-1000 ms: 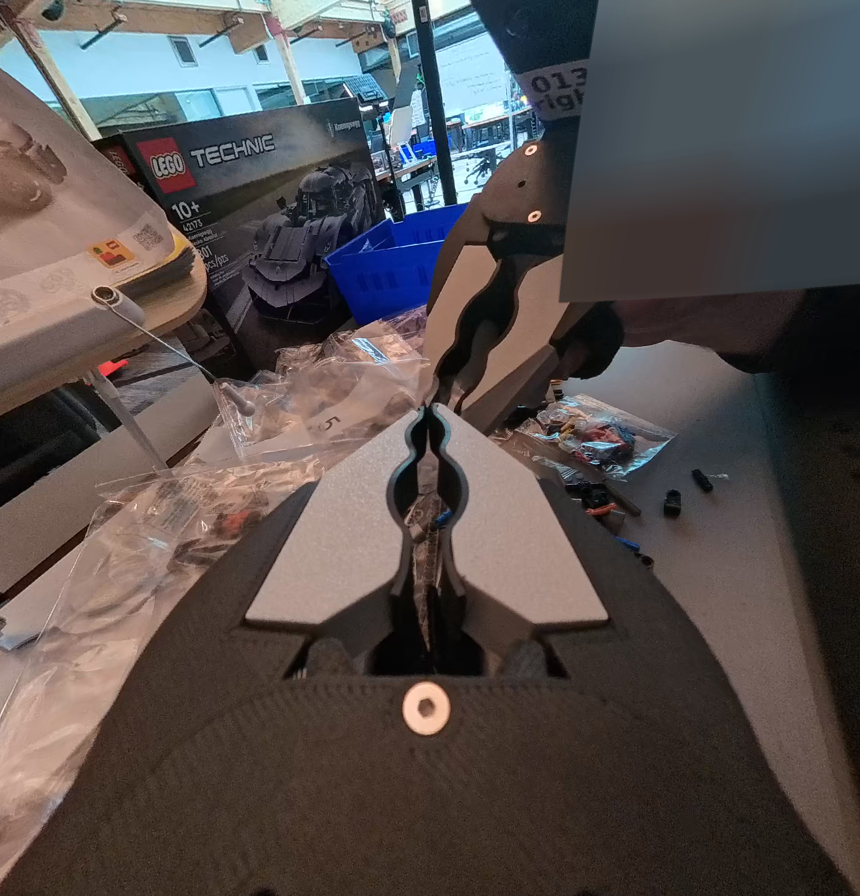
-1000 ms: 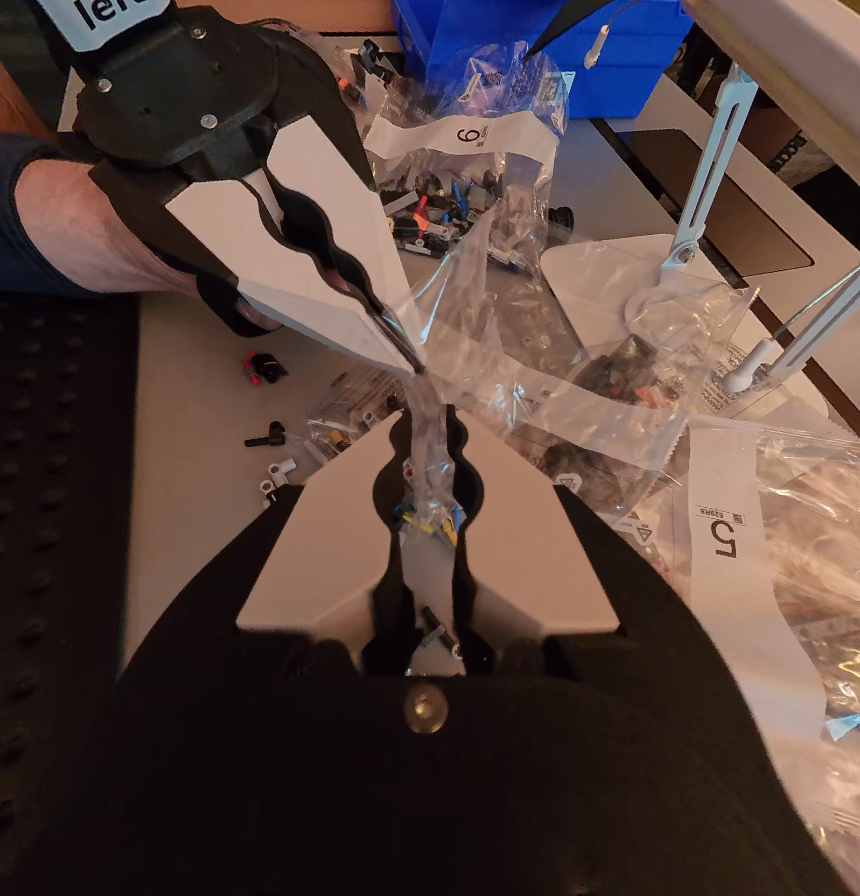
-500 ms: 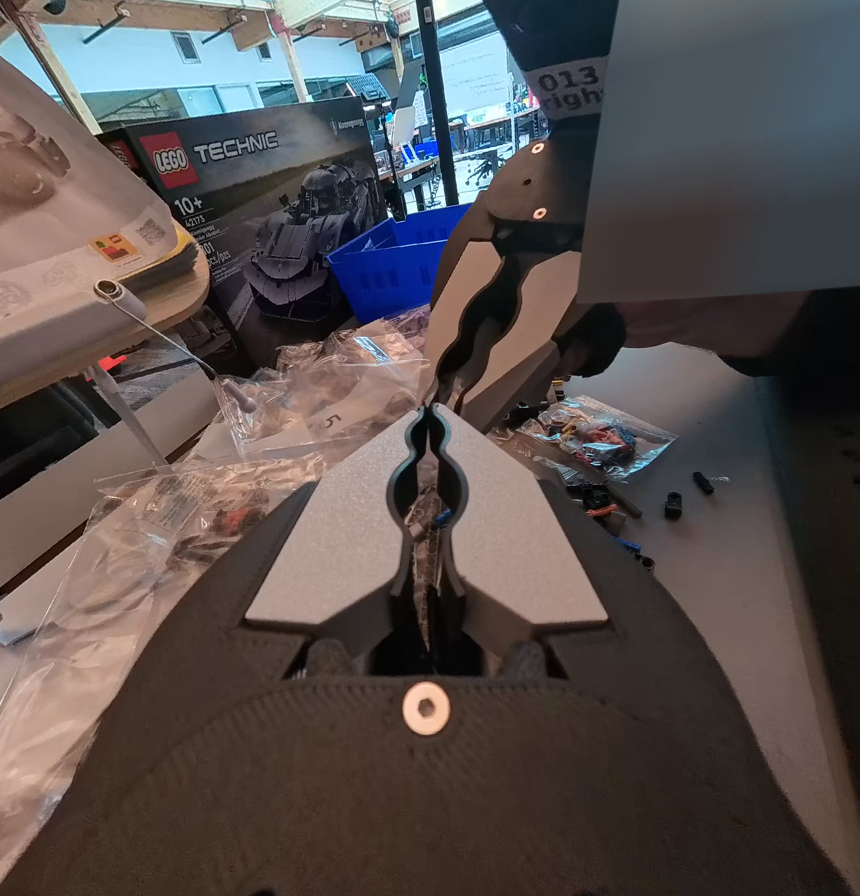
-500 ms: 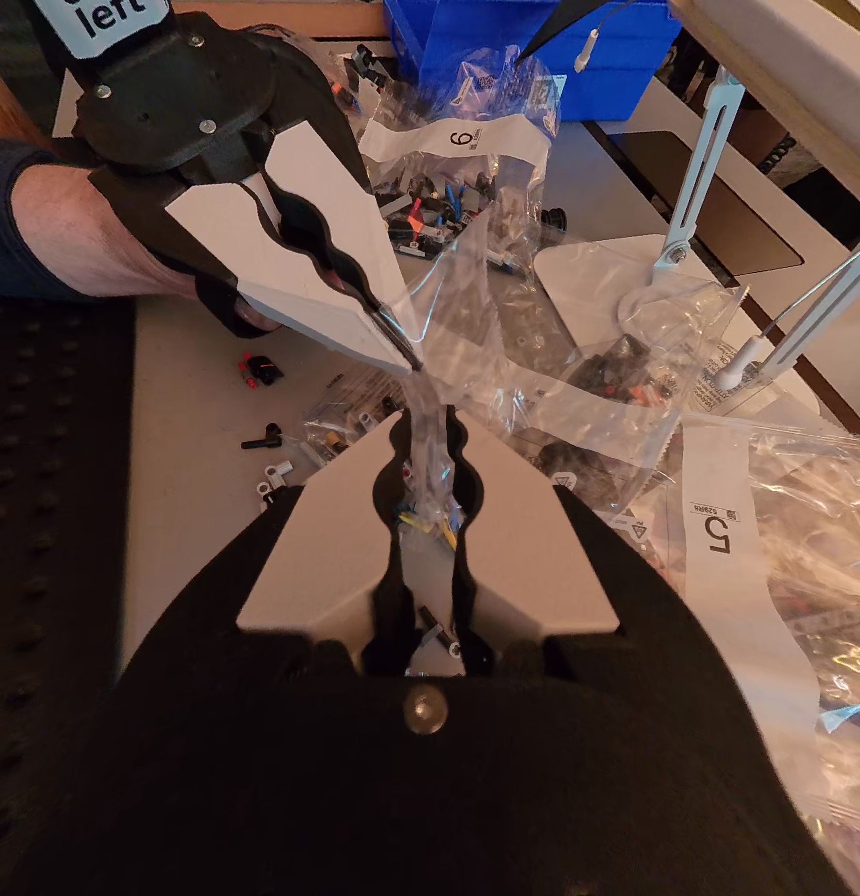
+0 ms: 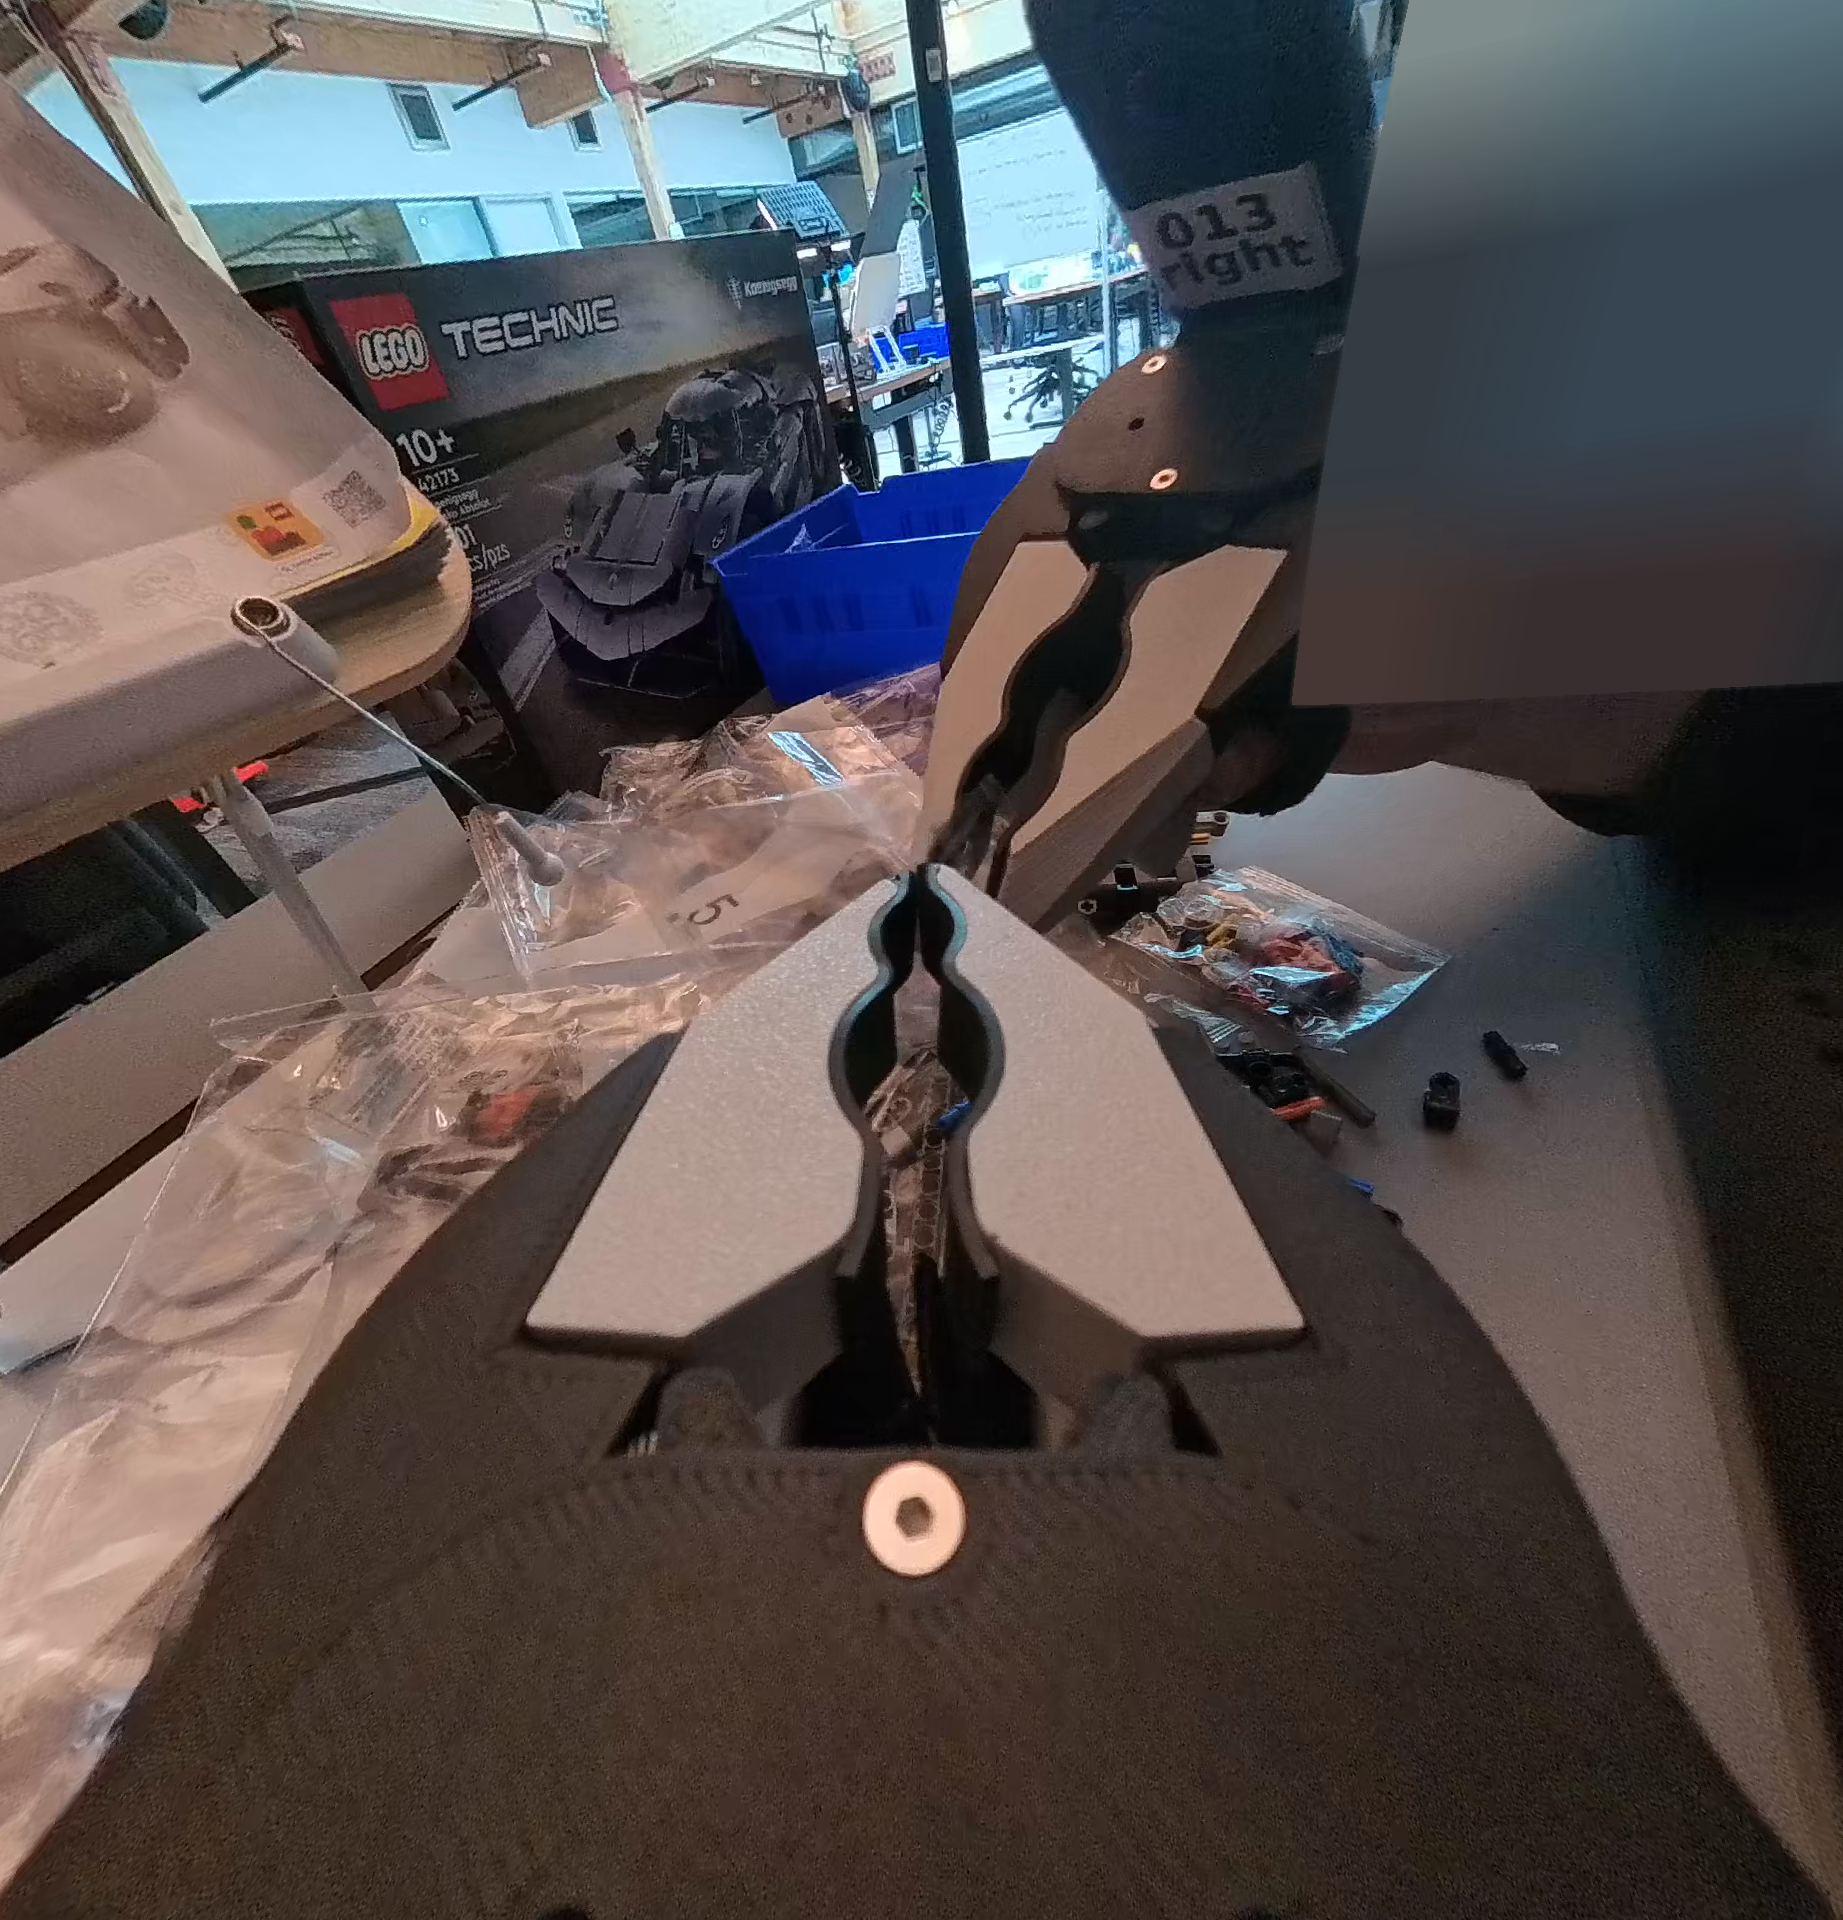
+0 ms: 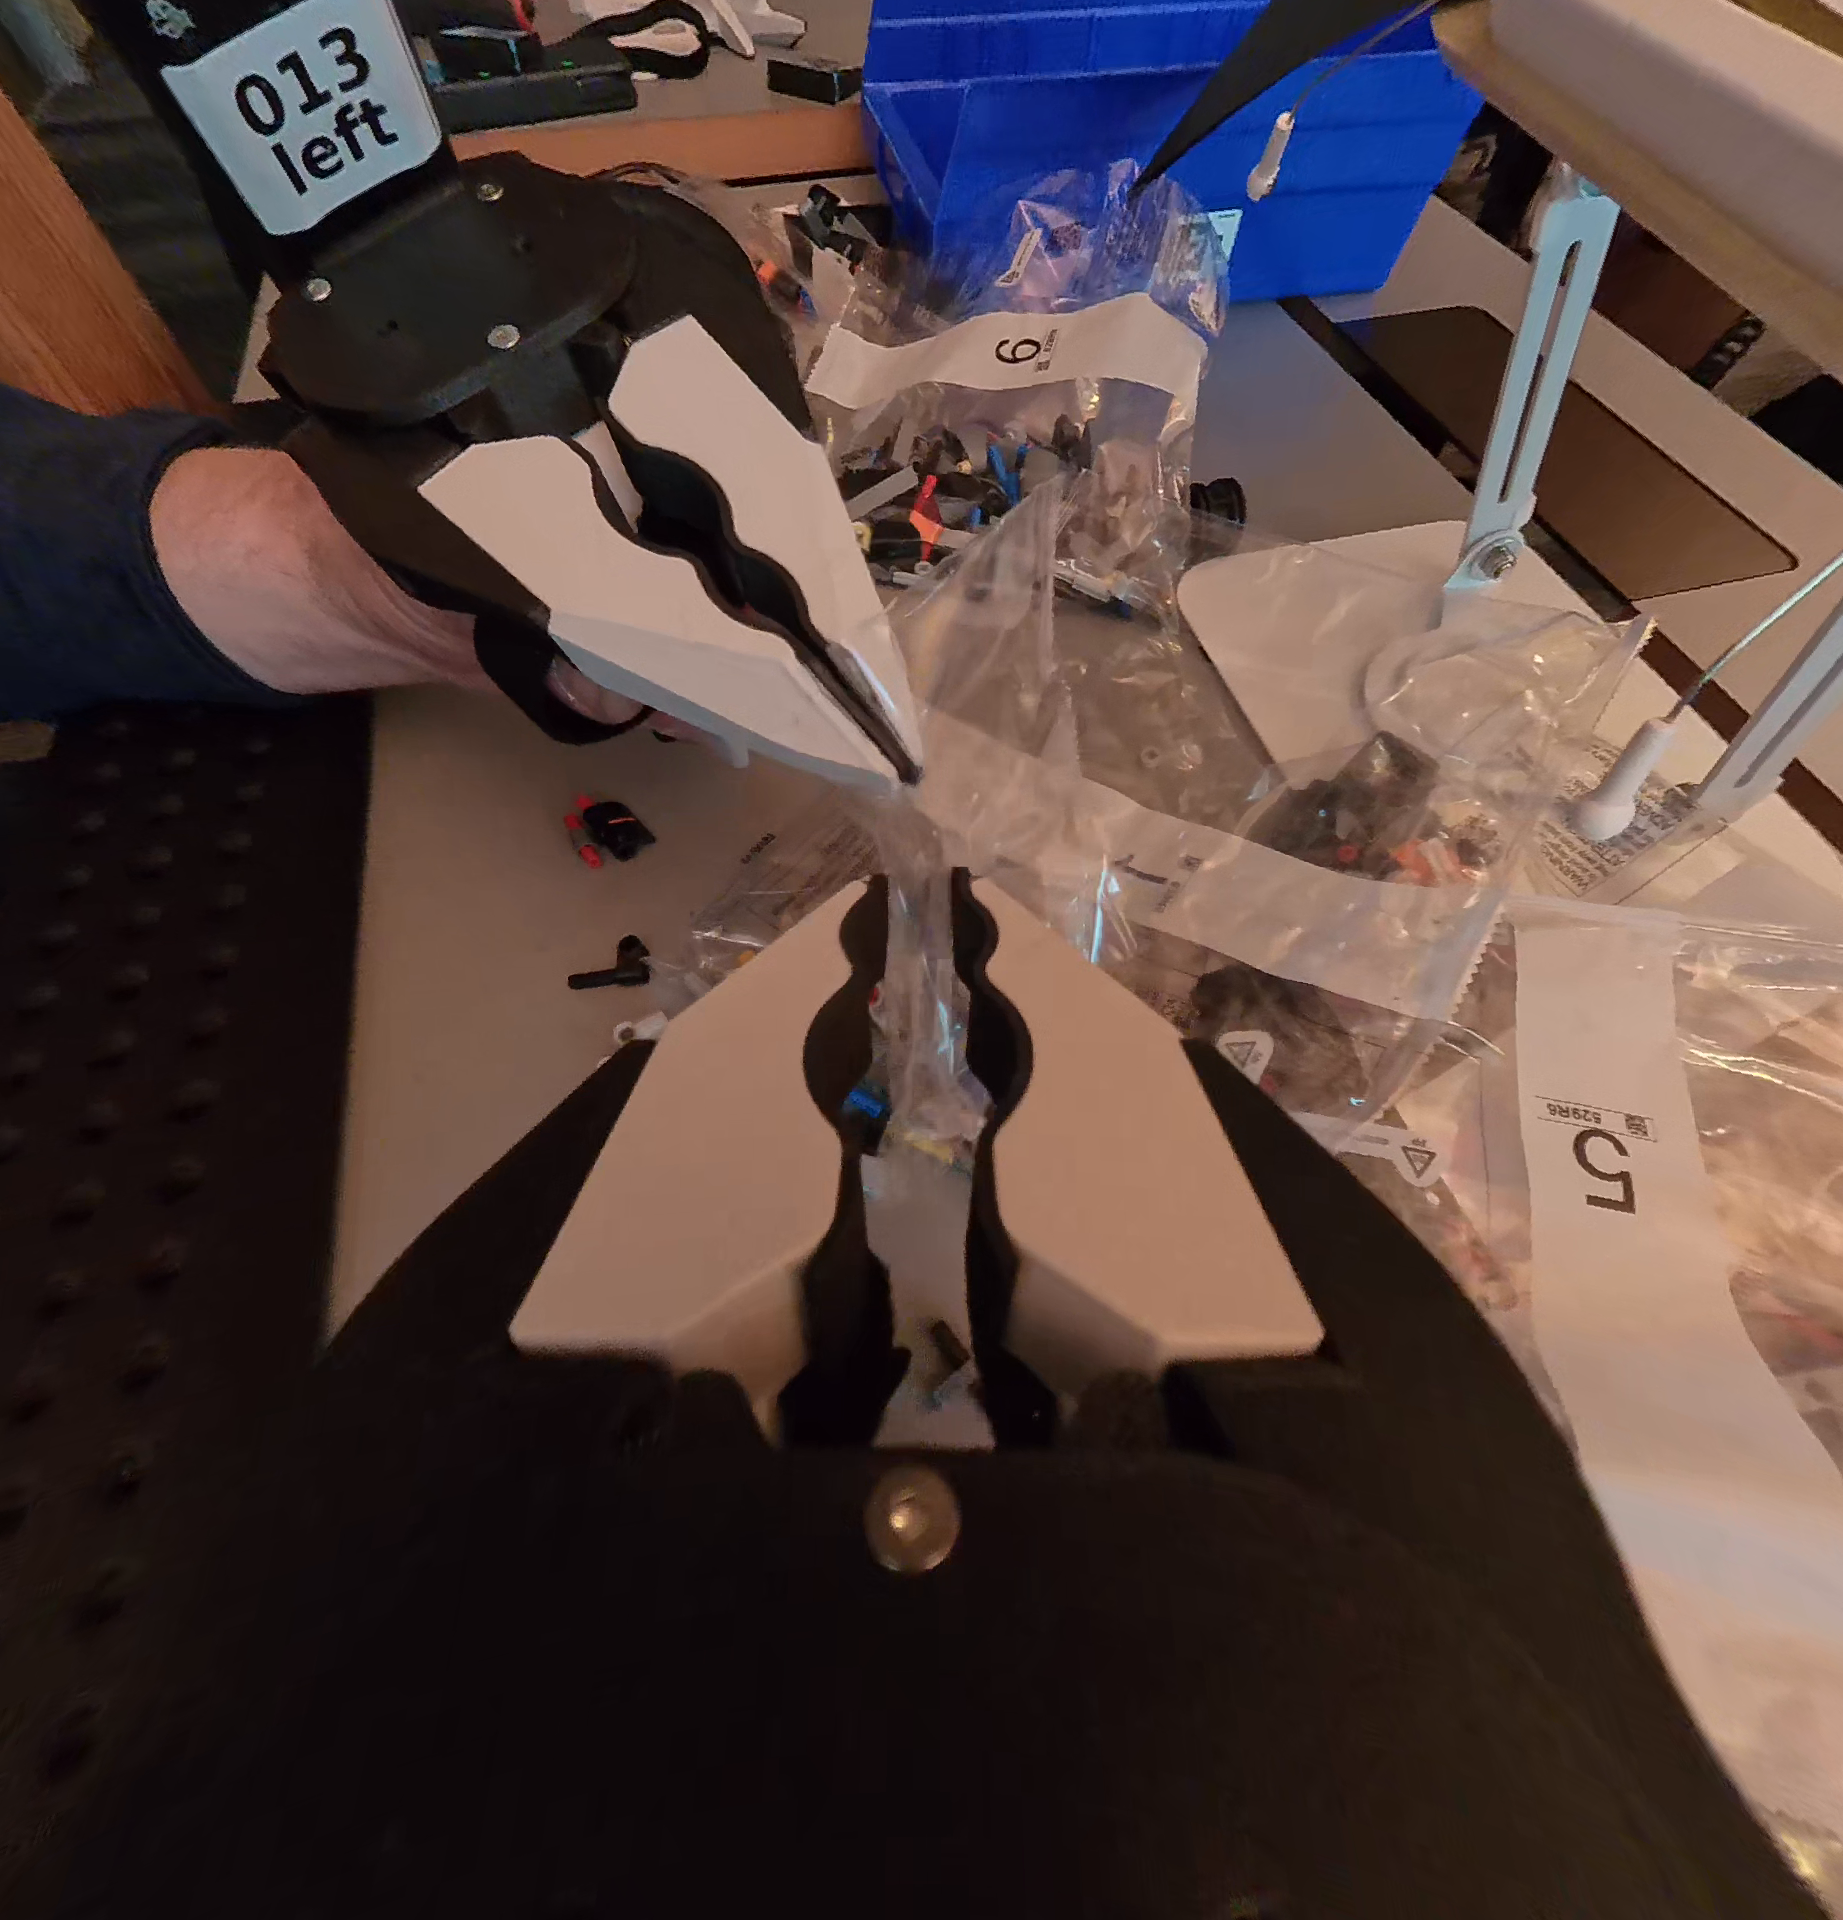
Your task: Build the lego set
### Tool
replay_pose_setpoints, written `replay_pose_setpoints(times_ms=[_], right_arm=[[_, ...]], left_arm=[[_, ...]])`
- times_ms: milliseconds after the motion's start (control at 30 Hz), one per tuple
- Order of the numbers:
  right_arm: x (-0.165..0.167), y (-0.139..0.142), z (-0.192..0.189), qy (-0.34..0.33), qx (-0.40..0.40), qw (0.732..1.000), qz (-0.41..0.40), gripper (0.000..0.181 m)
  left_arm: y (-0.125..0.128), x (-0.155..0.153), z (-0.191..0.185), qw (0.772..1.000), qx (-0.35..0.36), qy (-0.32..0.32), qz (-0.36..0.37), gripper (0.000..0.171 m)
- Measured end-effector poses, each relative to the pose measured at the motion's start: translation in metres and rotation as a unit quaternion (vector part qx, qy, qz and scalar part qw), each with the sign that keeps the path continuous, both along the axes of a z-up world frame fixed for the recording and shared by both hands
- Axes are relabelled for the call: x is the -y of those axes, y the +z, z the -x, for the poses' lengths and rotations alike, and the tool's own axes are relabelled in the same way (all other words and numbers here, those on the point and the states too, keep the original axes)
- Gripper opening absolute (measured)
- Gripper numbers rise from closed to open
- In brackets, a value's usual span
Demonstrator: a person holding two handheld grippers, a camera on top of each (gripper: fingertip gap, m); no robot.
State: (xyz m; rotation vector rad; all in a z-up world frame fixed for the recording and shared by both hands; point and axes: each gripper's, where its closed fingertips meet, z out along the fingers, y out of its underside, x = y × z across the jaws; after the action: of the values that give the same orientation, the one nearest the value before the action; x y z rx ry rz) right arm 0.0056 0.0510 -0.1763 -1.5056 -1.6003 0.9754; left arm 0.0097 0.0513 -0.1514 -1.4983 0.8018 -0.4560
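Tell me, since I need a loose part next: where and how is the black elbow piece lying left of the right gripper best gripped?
Grip the black elbow piece across its long straight arm, coming from above: it lies flat on bare table, clear of the bags, with its short stub angled upward.

Clear plastic bag point(image 6: 927, 997), blue bin point(image 5: 855, 582), white-faced black grippers point(image 6: 917, 883).

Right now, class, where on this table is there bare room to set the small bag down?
Bare table between the black mat and the loose black pieces. Right of the grippers it is crowded with bags.
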Motion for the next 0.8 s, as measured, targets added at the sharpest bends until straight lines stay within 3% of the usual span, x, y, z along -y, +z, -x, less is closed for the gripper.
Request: replay_pose_setpoints(times_ms=[233, 433, 800], right_arm=[[0.001, 0.006, -0.005, 0.014, -0.015, 1.000, 0.023, 0.000], [0.005, 0.005, -0.009, 0.030, -0.003, 1.000, 0.009, 0.000], [0.014, 0.013, -0.017, 0.076, -0.030, 0.994, 0.070, 0.000]], left_arm=[[0.004, 0.000, 0.004, 1.000, 0.016, 0.000, 0.002, 0.000], [0.001, 0.002, 0.002, 1.000, 0.003, -0.007, 0.003, 0.000], [0.003, 0.009, -0.001, 0.999, -0.004, -0.032, 0.003, 0.000]])
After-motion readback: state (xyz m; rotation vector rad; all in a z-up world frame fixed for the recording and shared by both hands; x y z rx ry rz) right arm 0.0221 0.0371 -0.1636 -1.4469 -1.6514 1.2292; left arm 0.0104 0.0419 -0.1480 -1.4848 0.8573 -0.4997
